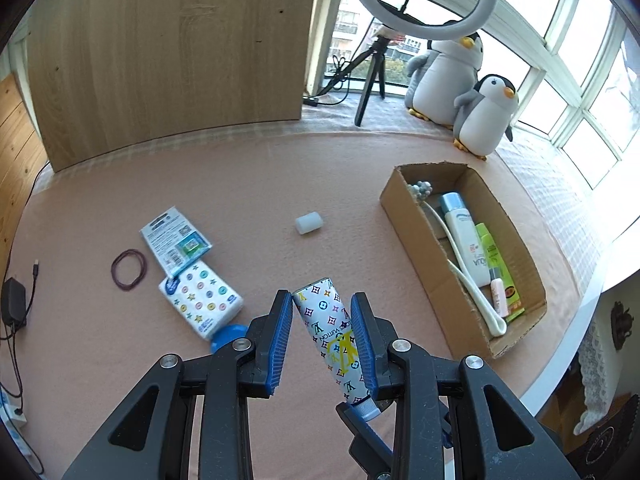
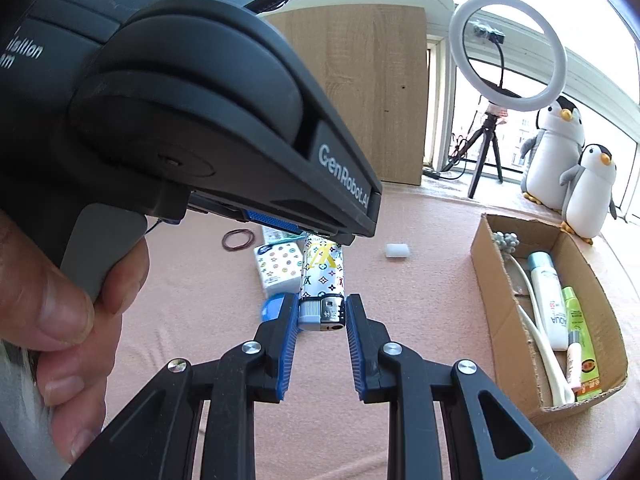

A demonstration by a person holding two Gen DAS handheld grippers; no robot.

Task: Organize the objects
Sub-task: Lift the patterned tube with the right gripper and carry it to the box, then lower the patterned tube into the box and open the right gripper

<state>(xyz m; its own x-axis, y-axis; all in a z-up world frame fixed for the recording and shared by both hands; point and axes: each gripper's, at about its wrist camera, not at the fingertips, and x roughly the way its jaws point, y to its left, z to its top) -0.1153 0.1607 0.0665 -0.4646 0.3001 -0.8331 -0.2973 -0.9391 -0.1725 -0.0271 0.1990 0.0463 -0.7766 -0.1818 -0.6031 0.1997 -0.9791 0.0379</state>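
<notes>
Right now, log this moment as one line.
left gripper: shut on lighter body | right gripper: shut on lighter's metal head | cardboard box: partly filled | tissue pack: on mat

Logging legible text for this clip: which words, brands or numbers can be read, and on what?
"GenRobot.AI": side of the left gripper body.
"VUITTON": patterned lighter, held by both grippers; right gripper.
"AQUA": white bottle in the cardboard box.
Barcode packet, tissue pack, green tube: print too small.

blue disc (image 1: 228, 334) half hidden behind left gripper (image 1: 322, 340).
</notes>
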